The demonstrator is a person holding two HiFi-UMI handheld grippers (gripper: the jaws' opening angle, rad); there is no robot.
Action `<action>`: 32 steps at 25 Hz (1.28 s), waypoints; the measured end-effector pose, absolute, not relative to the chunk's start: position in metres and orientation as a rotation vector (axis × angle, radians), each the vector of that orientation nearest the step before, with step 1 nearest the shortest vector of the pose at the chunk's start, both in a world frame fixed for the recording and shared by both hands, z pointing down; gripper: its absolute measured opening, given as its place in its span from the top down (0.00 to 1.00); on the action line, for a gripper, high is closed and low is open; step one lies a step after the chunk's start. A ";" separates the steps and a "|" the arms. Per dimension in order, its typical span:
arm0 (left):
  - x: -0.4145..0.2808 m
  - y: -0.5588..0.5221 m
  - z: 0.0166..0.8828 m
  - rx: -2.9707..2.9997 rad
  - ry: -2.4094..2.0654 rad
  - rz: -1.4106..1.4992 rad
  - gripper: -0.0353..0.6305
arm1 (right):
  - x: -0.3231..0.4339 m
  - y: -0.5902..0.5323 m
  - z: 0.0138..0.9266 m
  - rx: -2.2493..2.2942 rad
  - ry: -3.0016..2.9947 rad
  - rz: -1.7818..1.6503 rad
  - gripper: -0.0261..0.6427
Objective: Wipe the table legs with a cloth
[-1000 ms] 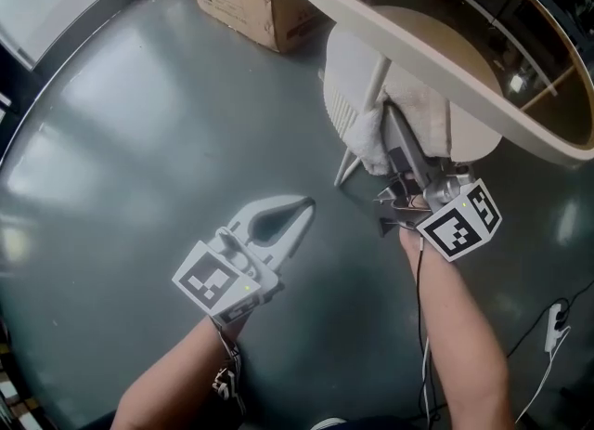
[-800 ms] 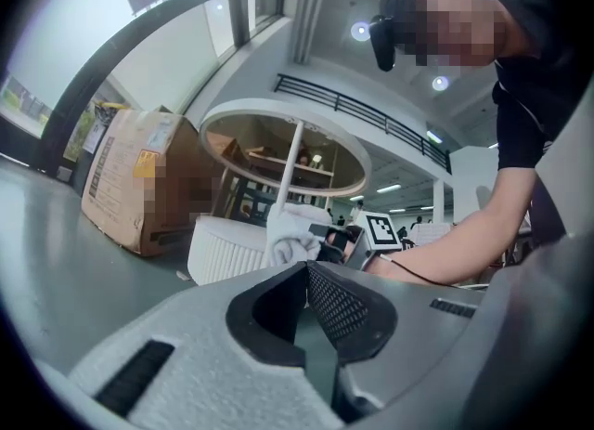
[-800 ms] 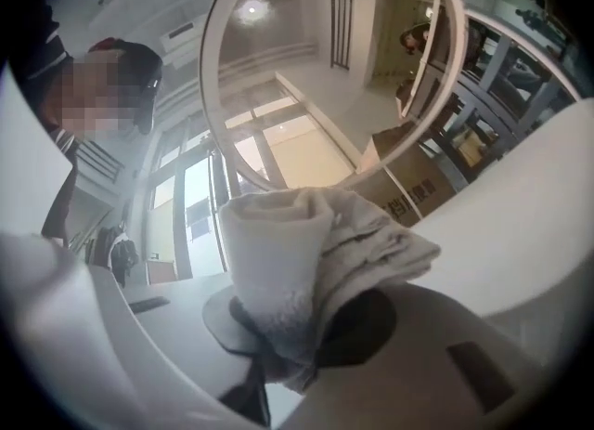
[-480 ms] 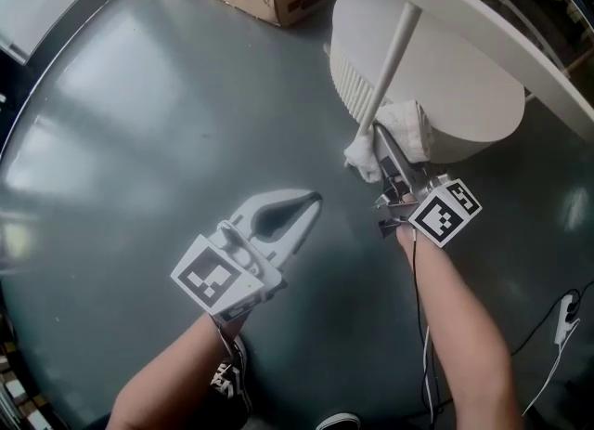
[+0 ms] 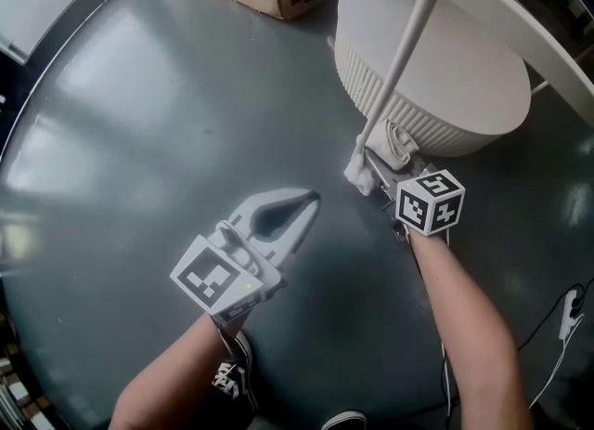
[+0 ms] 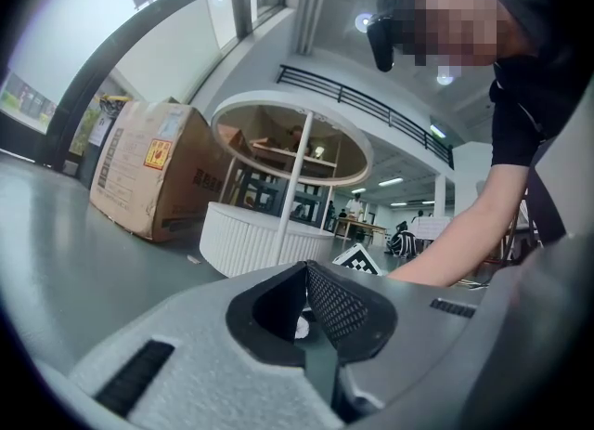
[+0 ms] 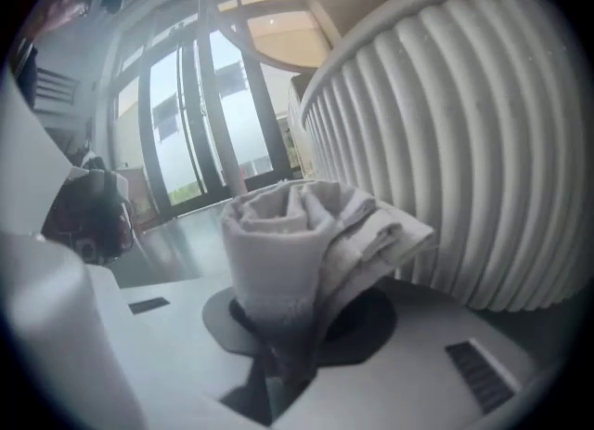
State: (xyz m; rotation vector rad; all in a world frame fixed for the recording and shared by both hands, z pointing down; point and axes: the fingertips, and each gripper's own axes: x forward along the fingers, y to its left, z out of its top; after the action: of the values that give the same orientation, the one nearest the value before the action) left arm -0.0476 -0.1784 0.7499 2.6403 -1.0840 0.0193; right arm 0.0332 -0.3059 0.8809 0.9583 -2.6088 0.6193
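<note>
Head view shows your left hand-held gripper [image 5: 302, 203] above the grey floor [image 5: 111, 140], jaws closed with nothing in them. Further right, your right hand-held gripper [image 5: 373, 166] is squeezed shut on the white cloth [image 5: 390, 145]. The cloth sits at the bottom of the thin white table leg [image 5: 401, 52] and seems to touch it, just in front of the round ribbed base [image 5: 445, 94].

The cloth looks soft, light and floppy, so it should bend round the leg. I think the bunched middle is the best place to hold it, so a loose bit stays free to rub.

The right gripper view shows the cloth rolled up tight between the jaws, which the head view hides. The left gripper view shows the leg going up to the worktop [image 6: 290, 97], with the brown box [image 6: 148, 173] beside it.
</note>
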 end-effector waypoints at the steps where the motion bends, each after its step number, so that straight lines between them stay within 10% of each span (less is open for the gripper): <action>1: -0.047 -0.179 0.750 2.642 -1.080 0.018 0.94 | 0.033 -0.304 0.885 0.934 -2.569 0.605 0.86; 17: -0.021 -0.155 0.616 2.764 -0.649 0.345 0.94 | 0.072 -0.165 0.615 0.861 -2.796 0.815 0.85; 32: 0.007 -0.001 0.100 2.707 -0.747 0.202 0.94 | 0.131 0.006 0.102 0.747 -2.950 0.662 0.85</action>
State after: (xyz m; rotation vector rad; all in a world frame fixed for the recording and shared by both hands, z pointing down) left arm 0.0067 -0.0009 0.1002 2.7068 -0.7471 0.2015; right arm 0.1313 0.0055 0.1016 0.7469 -2.9500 0.6623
